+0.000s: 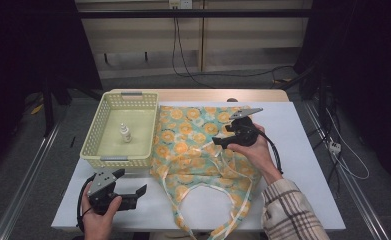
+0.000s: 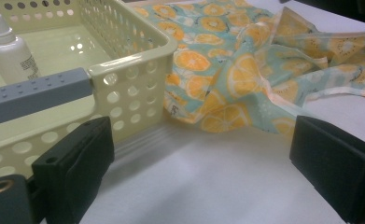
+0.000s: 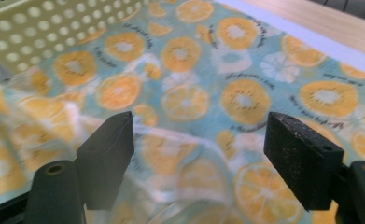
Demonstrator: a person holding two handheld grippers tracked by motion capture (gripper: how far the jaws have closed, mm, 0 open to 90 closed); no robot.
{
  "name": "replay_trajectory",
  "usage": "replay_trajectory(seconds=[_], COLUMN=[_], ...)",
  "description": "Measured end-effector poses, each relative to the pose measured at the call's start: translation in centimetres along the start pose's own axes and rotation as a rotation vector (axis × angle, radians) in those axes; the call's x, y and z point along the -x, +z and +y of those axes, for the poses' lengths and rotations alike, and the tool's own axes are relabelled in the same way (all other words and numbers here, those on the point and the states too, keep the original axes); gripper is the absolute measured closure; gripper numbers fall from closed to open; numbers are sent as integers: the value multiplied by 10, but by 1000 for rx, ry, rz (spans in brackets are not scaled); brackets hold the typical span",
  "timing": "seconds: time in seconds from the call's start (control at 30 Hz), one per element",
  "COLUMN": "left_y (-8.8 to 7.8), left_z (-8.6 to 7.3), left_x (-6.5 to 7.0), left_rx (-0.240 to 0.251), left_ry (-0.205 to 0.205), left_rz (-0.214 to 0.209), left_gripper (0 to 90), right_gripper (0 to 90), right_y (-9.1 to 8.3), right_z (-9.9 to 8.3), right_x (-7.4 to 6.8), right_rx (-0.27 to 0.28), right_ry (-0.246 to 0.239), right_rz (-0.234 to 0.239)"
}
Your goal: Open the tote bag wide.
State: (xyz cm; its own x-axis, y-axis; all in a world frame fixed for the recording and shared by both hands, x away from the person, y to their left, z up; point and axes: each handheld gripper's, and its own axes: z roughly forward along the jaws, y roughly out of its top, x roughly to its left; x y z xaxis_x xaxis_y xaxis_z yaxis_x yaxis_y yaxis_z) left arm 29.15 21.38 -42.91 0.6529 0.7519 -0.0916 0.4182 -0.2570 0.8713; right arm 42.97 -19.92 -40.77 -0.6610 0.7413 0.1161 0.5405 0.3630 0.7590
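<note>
Jaws of the right gripper (image 1: 222,141) stand wide apart over the orange-print cloth bag (image 1: 193,140), released, with nothing pinched between them. In the right gripper view the pads hang just above a rumpled fold of the fabric, and a pale strap (image 3: 180,140) runs across below them; that view is blurred low down, so whether a pad brushes the cloth I cannot tell. My guess is that the hand is placed there to take a fresh bite at the fold or strap.

Farther out, the bag lies crumpled in the middle of the white counter (image 1: 303,165), its left edge touching the side of the yellow basket (image 1: 95,137) and its looped handles (image 1: 203,200) trailing toward the near edge. The far part of the cloth lies flatter, and the bunching sits near the right hand.

The left gripper (image 1: 138,194) rests low at the near left corner, jaws open and empty, aimed at the basket's corner and likely parked out of the way. A small white bottle (image 1: 125,133) stands upright in the basket.

Open room is to the right of the bag and along the near edge; the basket wall closes off the left side.
</note>
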Motion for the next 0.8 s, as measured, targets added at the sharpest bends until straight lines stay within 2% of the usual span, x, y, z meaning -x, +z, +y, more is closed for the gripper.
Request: replay_trajectory(seconds=[0.07,0.1,0.2,0.27,0.3,0.37,0.4,0.43,0.53,0.57,0.6,0.7,0.8], left_y=[0,-1,0,0,0,-1,-1,-1,-2,-2,-2,-1,0], left_z=[0,0,0,0,0,0,0,0,0,0,0,0,0], left_x=[0,0,0,0,0,0,0,0,0,0,0,0,0], left_rx=[1,-1,-2,-3,-3,1,3,4,7,6,5,5,1], left_ry=[0,2,3,3,3,3,2,-1,2,2,3,0,4], left_rz=[2,-2,2,-2,-4,-1,-1,-3,-6,-6,-6,-5,-9], left_gripper=[61,61,61,61,61,62,62,62,62,62,62,62,62], right_gripper=[226,226,188,220,246,254,255,269,393,479,479,560,564], right_y=[-6,-6,-11,-13,-13,-11,-7,-3,4,7,7,11,19], right_z=[-5,-5,-10,-11,-11,-12,-13,-15,-20,-21,-21,-24,-26], right_x=[-10,-10,-22,-30,-33,-36,-38,-40,-44,-43,-43,-45,-48], right_rx=[-22,-22,-20,-25,-25,-42,-77,-106,-152,-171,-171,-199,-236], right_ry=[-9,-9,-48,-73,-93,-78,-79,-90,-120,-124,-124,-132,-144], right_rz=[41,41,50,44,58,96,114,128,150,168,168,181,160])
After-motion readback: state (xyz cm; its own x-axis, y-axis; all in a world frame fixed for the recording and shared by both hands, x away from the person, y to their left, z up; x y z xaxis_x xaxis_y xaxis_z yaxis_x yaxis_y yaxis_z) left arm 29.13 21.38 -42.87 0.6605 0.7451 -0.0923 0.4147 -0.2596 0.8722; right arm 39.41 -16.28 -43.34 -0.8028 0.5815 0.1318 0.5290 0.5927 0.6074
